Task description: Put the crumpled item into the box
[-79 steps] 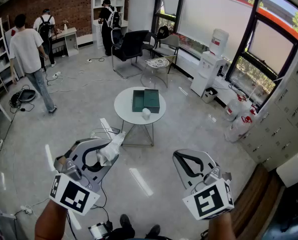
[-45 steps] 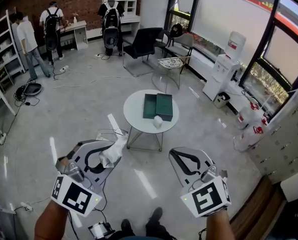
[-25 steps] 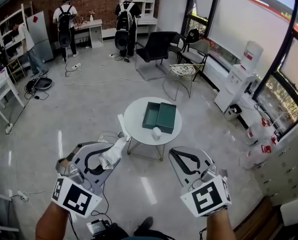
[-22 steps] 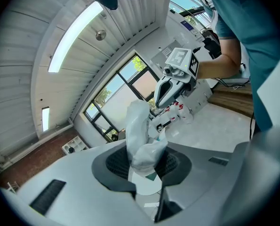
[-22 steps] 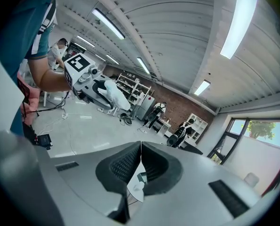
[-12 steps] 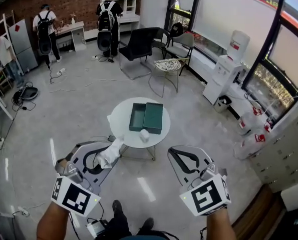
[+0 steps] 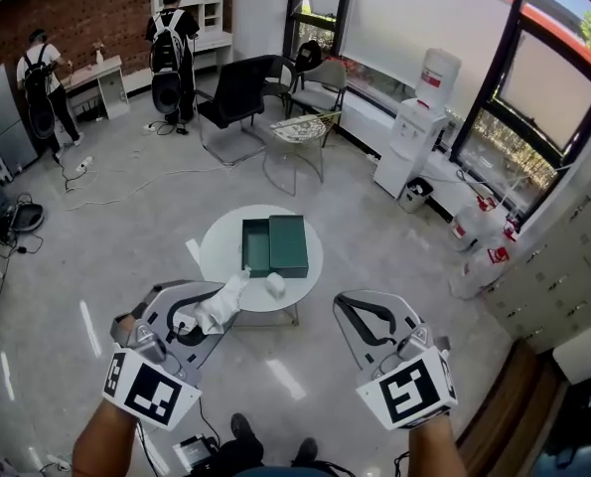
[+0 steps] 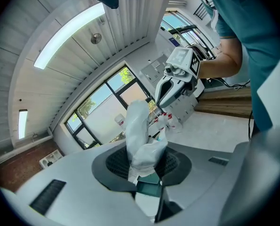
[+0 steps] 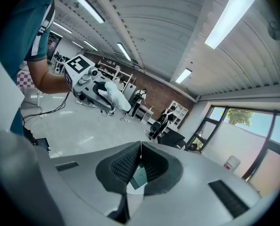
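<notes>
My left gripper (image 7: 217,304) is shut on a crumpled white item (image 7: 214,310), which sticks up from between its pads (image 8: 140,140). It hangs just short of the near edge of a round white table (image 7: 221,256). On that table a dark green box (image 7: 256,247) lies open with its lid (image 7: 288,245) beside it. A small white object (image 7: 275,285) sits at the table's near edge. My right gripper (image 7: 360,302) is to the right of the table, shut and empty, with its tips touching (image 9: 140,147). The right gripper view shows the left gripper (image 9: 90,87) with the white item.
Black and mesh chairs (image 7: 237,92) stand beyond the table. A water dispenser (image 7: 414,127) and large water bottles (image 7: 479,232) line the windows at the right, with grey cabinets (image 7: 563,266) nearer. Two people with backpacks (image 7: 166,53) stand at the far wall. Cables lie on the floor at left.
The table and box have come closer in the head view and now sit just ahead of the grippers. Both grippers keep their pose, and the left one still holds the white item.
</notes>
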{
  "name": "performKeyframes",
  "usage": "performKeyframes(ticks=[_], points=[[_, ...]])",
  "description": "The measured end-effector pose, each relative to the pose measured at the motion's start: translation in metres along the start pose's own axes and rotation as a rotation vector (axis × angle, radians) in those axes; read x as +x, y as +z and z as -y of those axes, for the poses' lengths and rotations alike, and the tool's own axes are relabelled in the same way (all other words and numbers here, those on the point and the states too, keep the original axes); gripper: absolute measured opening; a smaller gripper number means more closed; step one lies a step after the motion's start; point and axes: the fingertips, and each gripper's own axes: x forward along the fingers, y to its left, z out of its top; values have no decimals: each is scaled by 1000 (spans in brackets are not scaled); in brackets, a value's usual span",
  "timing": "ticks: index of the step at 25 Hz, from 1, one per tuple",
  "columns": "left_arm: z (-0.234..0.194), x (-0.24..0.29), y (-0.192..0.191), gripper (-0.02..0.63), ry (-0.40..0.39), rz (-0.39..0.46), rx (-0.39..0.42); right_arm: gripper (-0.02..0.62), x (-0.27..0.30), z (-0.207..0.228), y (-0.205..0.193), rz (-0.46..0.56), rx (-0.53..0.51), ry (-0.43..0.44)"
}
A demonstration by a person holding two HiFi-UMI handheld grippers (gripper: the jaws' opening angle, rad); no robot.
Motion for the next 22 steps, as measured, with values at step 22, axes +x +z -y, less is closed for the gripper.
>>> performKeyframes(ticks=[22], points=[[-88,5,-83,117,-41,50,-1,38,115,12,46,-40,-14,-26]])
